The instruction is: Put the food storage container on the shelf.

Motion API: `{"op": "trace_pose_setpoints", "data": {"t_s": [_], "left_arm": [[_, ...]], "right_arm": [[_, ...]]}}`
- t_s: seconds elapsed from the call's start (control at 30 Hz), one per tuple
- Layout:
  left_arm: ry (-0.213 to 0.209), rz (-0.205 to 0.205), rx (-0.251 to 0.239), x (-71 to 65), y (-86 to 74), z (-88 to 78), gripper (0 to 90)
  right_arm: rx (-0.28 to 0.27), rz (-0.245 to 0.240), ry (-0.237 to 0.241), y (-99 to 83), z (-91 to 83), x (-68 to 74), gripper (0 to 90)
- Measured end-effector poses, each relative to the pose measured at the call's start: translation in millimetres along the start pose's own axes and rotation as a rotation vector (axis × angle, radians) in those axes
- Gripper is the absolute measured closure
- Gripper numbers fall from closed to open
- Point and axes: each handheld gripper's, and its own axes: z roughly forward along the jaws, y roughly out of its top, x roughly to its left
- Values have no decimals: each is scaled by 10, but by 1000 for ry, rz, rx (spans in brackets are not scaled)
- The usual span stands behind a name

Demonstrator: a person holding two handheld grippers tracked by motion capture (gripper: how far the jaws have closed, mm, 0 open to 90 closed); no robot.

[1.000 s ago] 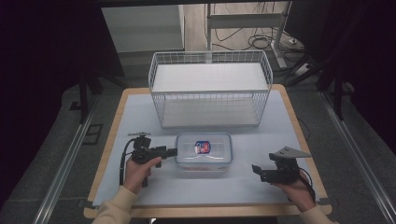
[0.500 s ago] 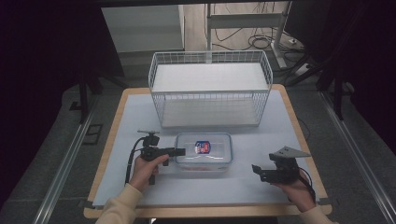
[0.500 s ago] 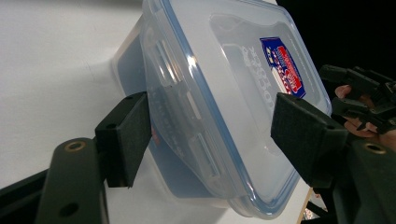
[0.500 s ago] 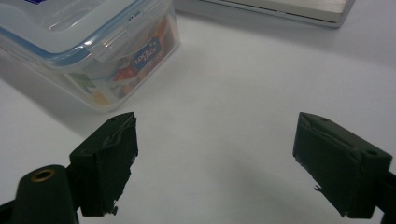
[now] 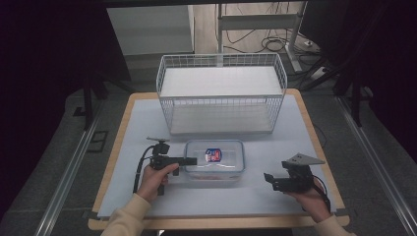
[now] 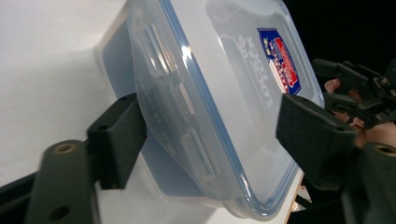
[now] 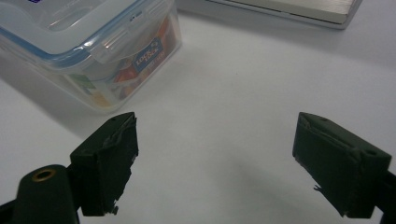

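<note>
Now, left tongs (image 5: pixel 193 161) at the clear lidded box (image 5: pixel 215 159), right tongs (image 5: pixel 268 179) apart from it.

Both tongs are spread wide: in the left gripper view the left pair's jaws straddle the box's end wall, whether they touch it I cannot tell; the right pair gapes over bare surface toward the worktop's front right corner, holding nothing. The box sits near the middle of the front half, a blue-and-red label on its lid. Behind it, a white wire basket (image 5: pixel 221 66) stands by the far edge. The worktop (image 5: pixel 137 123) is a pale sheet with a wooden rim. Around it: grey floor, dark surroundings, metal rails either side, cables (image 5: pixel 278 45) on the floor beyond.
</note>
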Motion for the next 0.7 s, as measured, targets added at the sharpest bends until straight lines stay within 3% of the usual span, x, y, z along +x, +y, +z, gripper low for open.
{"op": "trace_pose_setpoints", "data": {"t_s": [0.3,0.4,0.43,0.47,0.5,0.53,0.67,0.7], "left_arm": [[-3,-10,-18,12,1,-29,285],[-8,-22,-27,14,-4,-29,290],[-8,-22,-27,14,-4,-29,291],[-8,-22,-30,13,-6,-27,291],[-8,-23,-30,13,-7,-27,291],[-5,-22,-29,11,-7,-28,291],[-5,-20,-32,12,-11,-28,291],[-5,-18,-31,13,-12,-29,291]], "right_arm": [[0,2,7,21,8,6,147],[-11,31,70,148,29,48,157],[-11,31,70,148,29,48,157],[-6,58,116,241,73,64,157],[-6,58,116,241,73,64,157],[-3,77,147,334,137,73,156],[18,100,193,461,266,81,150],[30,133,232,532,364,82,144]]}}
